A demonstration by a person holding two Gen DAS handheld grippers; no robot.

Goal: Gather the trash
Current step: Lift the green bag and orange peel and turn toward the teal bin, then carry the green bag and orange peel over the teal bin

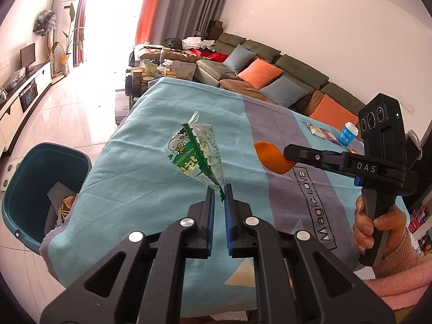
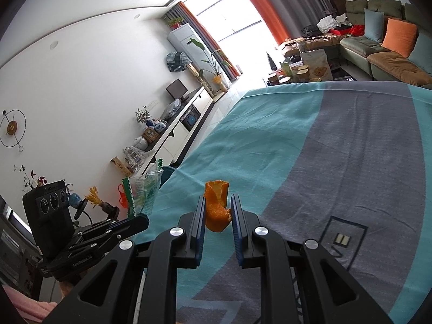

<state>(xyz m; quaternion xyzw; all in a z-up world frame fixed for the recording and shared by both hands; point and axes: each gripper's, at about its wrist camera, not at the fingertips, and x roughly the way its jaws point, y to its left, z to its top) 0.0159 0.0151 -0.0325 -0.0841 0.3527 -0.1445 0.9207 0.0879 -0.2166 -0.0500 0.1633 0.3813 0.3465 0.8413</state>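
My left gripper (image 1: 219, 193) is shut on the corner of a clear and green snack wrapper (image 1: 195, 154), which hangs in the air above the teal and grey cloth of the table (image 1: 151, 178). My right gripper (image 2: 218, 210) is shut on a piece of orange peel (image 2: 216, 205). In the left wrist view the right gripper (image 1: 293, 156) reaches in from the right with the orange peel (image 1: 271, 159) at its tip, a hand on its handle. The right wrist view shows the left gripper (image 2: 135, 220) at lower left with the snack wrapper (image 2: 143, 191).
A dark teal bin (image 1: 40, 189) with rubbish inside stands on the floor by the table's left edge. At the table's far right lie a blue tub (image 1: 348, 133) and some small packets (image 1: 321, 132). A sofa with cushions (image 1: 270, 81) runs behind the table.
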